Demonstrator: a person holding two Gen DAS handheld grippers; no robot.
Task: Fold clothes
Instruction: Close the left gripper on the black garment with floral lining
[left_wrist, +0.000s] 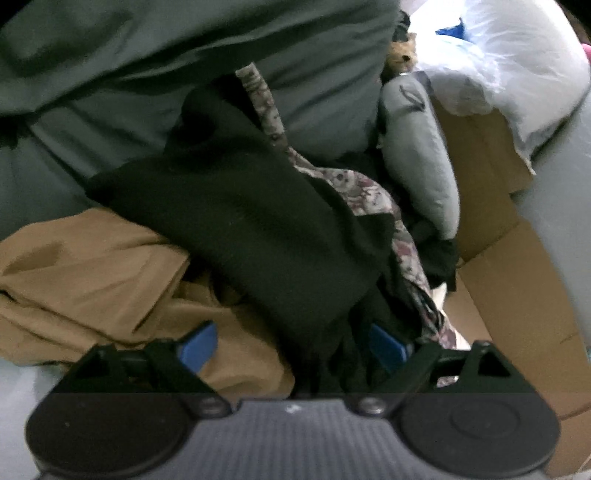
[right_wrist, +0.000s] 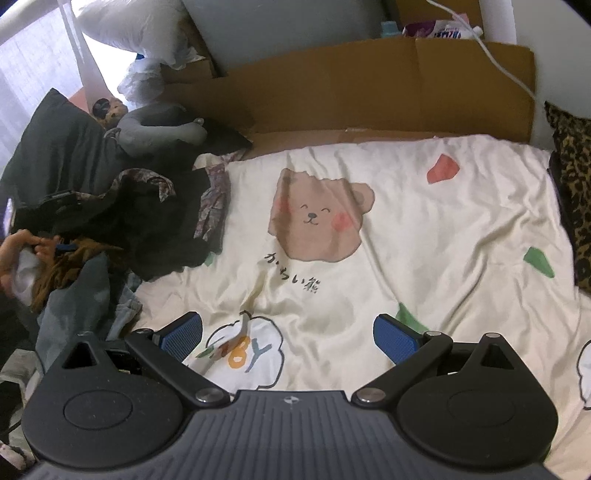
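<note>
My left gripper (left_wrist: 291, 347) is open and points down into a heap of clothes. A black garment (left_wrist: 240, 221) lies on top of the heap, and a fold of it sits between the blue pads (left_wrist: 197, 347) without being pinched. A tan garment (left_wrist: 92, 277) lies under it to the left, and a floral cloth (left_wrist: 354, 188) shows to the right. My right gripper (right_wrist: 288, 339) hangs open and holds nothing above a cream bear-print sheet (right_wrist: 424, 229). In the right wrist view the clothes pile (right_wrist: 147, 221) sits at the left, with a person's hand (right_wrist: 18, 254) at its edge.
Dark green bedding (left_wrist: 184, 55) rises behind the pile. A grey neck pillow (left_wrist: 417, 155) and a small plush toy (right_wrist: 110, 107) lie beside it. Cardboard (right_wrist: 369, 85) lines the far side, with white pillows (right_wrist: 140, 26) on it. A leopard-print cushion (right_wrist: 569, 206) borders the sheet's right edge.
</note>
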